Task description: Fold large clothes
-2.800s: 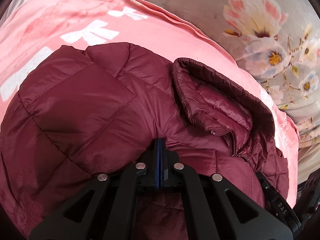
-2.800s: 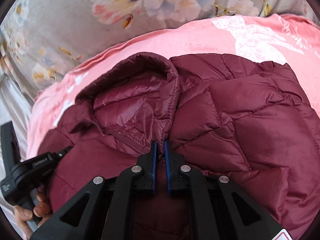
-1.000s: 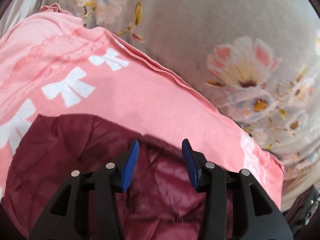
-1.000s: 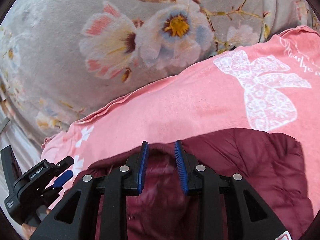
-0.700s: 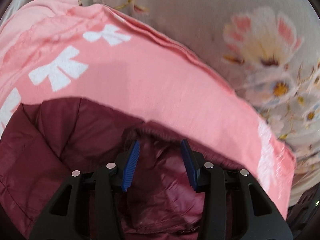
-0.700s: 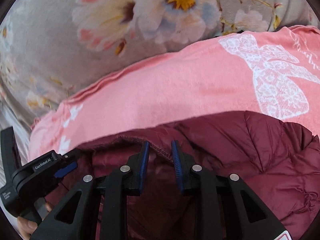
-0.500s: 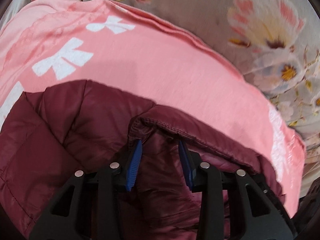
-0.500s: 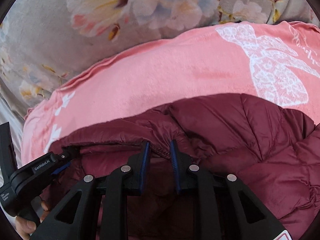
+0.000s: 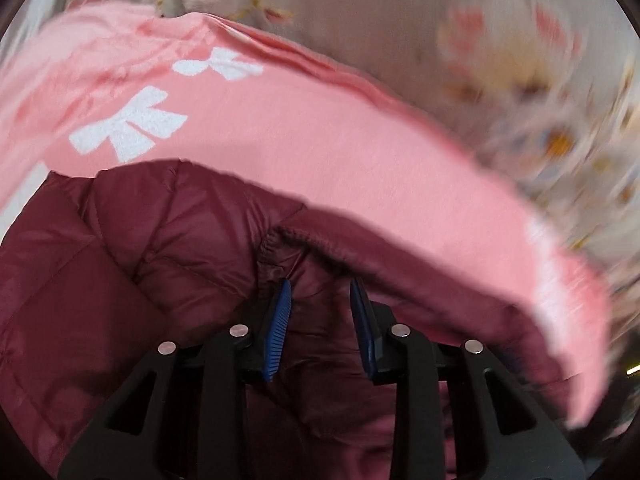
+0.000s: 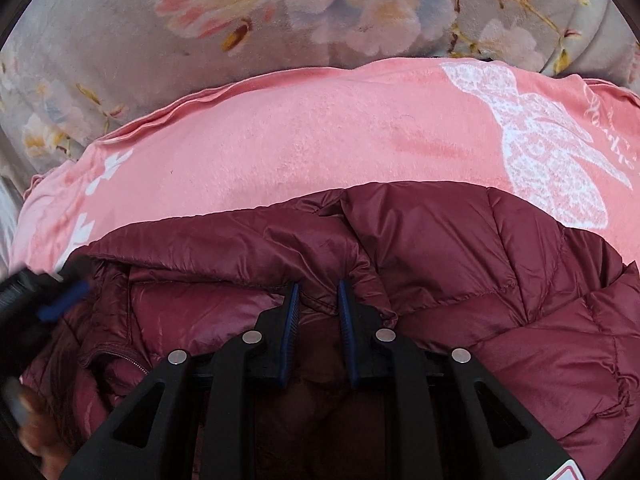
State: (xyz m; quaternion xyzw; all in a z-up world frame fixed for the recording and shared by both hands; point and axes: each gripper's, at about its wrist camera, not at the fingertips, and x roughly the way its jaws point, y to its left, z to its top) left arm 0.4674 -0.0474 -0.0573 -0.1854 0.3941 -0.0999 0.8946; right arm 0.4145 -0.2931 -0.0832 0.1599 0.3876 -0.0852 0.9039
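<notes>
A maroon quilted puffer jacket (image 9: 120,280) lies on a pink cloth with white bows (image 9: 320,140). My left gripper (image 9: 319,292) is at the collar's left end. Its jaws are closing with collar fabric between the blue pads, but no firm pinch shows. In the right wrist view the jacket (image 10: 480,280) fills the lower half. My right gripper (image 10: 318,296) is shut on the collar's rim, where the fabric puckers between narrow jaws. The left gripper (image 10: 40,300) shows blurred at the left edge, with a person's hand (image 10: 32,432) below it.
The pink cloth (image 10: 320,140) with a white lace bow print lies on a grey floral bedcover (image 10: 240,20) that runs across the far side. The bedcover (image 9: 400,20) is blurred in the left wrist view.
Both grippers have sunk onto the jacket's collar, and their jaws have narrowed around it. More of the jacket now fills each view.
</notes>
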